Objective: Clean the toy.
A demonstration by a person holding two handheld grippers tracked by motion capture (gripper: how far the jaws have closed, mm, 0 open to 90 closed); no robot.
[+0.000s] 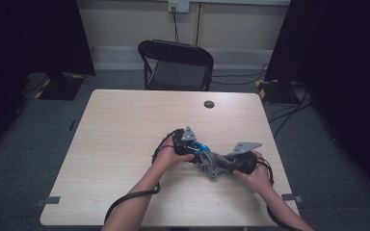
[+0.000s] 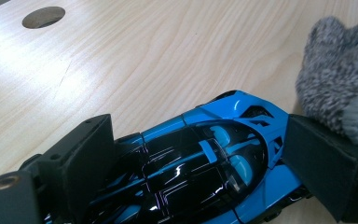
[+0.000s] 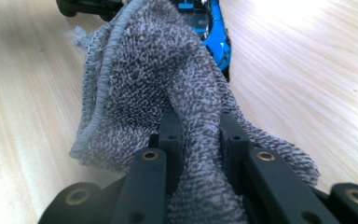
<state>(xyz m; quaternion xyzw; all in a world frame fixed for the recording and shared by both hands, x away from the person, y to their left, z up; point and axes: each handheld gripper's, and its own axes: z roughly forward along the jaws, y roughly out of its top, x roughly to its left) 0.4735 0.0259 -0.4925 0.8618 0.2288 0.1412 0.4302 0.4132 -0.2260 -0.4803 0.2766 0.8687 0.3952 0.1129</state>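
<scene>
High view: cloth [image 1: 215,165] hiding car [image 1: 201,147].

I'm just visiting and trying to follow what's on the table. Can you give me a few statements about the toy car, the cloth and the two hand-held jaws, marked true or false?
1. The left gripper holds a blue and black toy car between its jaws. True.
2. The right gripper is open with nothing in it. False: its jaws pinch a grey towel.
3. The towel lies against the car. True.
4. The car is red. False: it is blue and black.
5. A folding chair stands beyond the table. True.
</scene>
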